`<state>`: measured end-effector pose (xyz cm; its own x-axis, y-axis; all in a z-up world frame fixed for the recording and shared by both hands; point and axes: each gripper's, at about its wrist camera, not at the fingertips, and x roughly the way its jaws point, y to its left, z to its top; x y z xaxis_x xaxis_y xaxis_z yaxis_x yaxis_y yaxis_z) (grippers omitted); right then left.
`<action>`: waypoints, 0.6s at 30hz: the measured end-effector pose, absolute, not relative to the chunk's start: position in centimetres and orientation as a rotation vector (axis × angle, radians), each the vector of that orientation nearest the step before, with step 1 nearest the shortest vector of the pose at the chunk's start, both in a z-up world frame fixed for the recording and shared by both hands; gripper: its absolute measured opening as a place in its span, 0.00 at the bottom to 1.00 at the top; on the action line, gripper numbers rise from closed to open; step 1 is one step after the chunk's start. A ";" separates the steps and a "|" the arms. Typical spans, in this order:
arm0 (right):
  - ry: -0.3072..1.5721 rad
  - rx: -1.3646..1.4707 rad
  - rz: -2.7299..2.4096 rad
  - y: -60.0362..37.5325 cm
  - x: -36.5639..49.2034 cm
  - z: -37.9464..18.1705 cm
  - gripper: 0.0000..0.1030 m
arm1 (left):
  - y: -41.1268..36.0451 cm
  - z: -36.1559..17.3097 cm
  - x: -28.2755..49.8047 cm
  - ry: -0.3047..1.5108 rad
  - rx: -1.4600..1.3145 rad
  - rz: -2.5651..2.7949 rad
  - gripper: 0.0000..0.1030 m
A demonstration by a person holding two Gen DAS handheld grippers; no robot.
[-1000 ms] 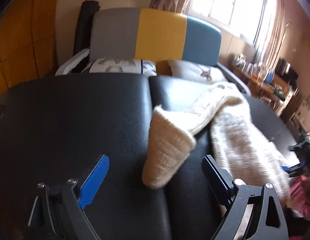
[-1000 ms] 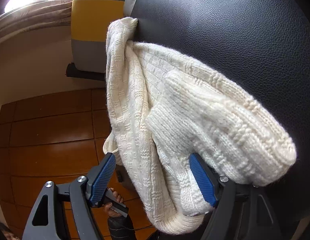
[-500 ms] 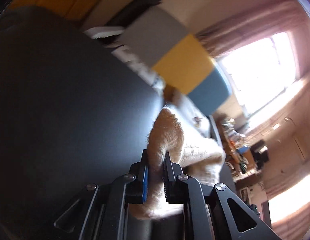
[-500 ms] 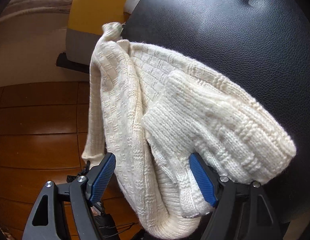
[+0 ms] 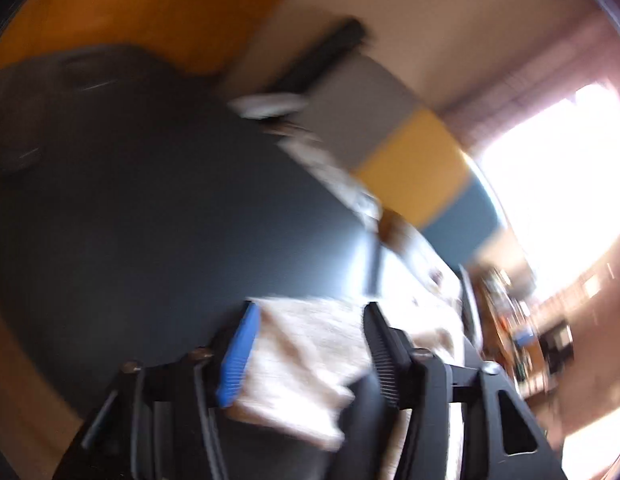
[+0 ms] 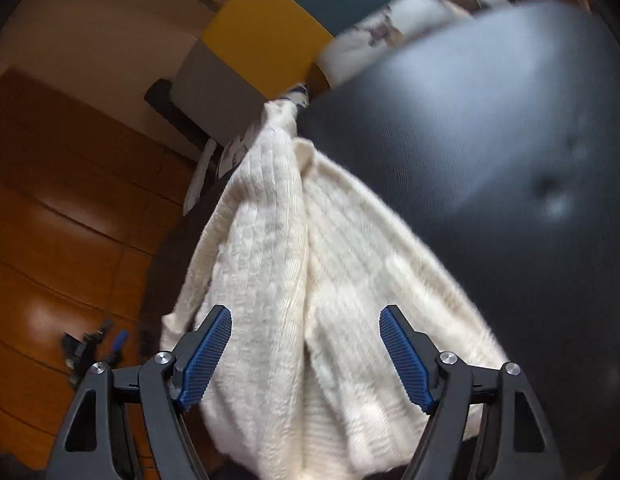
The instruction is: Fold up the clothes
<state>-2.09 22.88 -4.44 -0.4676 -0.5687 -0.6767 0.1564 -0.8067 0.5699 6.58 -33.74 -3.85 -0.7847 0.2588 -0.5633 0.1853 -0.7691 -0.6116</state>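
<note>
The sweater (image 6: 310, 280) is cream knitted wool-like cloth with a ribbed, slightly fuzzy texture. It lies on a black cushion (image 6: 490, 160) of leather-like material, smooth with a faint grain and a soft sheen. The floor (image 6: 49, 220) is glossy orange-brown wood, and the right gripper (image 6: 305, 356) has matt black plastic arms, ridged blue pads and shiny metal screws.

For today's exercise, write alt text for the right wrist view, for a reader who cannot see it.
A cream knitted sweater drapes over the edge of a black padded surface, bunched between the right claw's spread blue pads. Wooden floor shows left, a grey, yellow and blue headboard behind.
</note>
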 end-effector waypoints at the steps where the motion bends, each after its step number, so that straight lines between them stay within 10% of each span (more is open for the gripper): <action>1: -0.487 1.281 -2.338 22.2 -2.7 -3.7 0.76 | -31.3 -3.9 4.9 -0.965 -1.041 2.681 0.56; 9: 0.024 1.562 -2.262 16.6 -9.7 -7.6 0.63 | -12.5 -6.8 -5.4 -0.473 -1.228 2.363 0.56; 18: 0.421 1.525 -2.242 13.5 -10.4 -11.1 0.58 | -7.8 -10.4 -9.4 -0.427 -1.400 2.295 0.57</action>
<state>-10.40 13.53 -11.14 -0.3283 -0.1526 -0.9322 0.4805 -0.8766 -0.0258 -9.36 -7.82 -10.43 -0.4072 0.4977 -0.7658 -0.1891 -0.8663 -0.4624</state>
